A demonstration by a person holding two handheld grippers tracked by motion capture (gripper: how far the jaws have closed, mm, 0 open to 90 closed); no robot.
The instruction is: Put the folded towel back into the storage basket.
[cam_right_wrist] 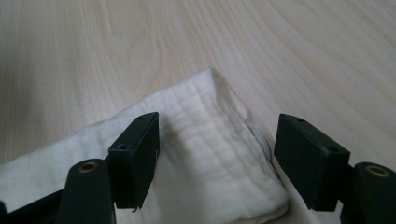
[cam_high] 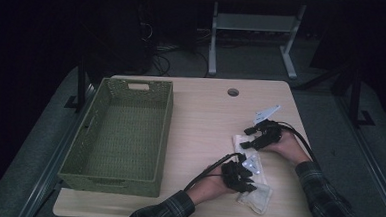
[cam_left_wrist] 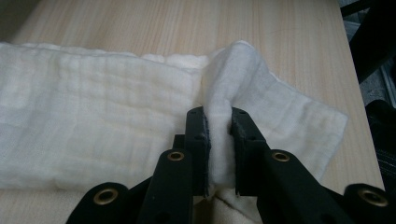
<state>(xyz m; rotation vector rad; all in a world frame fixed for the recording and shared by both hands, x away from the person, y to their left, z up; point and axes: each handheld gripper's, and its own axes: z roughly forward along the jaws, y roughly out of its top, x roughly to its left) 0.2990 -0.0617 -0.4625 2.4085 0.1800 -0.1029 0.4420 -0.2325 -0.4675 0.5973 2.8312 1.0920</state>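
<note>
Left tool [cam_left_wrist: 218,144] pinches a ridge of the white cloth [cam_left_wrist: 93,121] on the table [cam_high: 200,114]; right tool [cam_right_wrist: 217,158] gapes over a corner. Folding barely begun, wicker basket [cam_high: 122,135] awaits.

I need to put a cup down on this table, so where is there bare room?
Bare wood runs between the basket and the cloth, from the table's near edge up to the hole. The far right corner past the right tongs is also free. It is crowded at the near right, where both tongs work the cloth; the left tongs pinch a fold.
</note>
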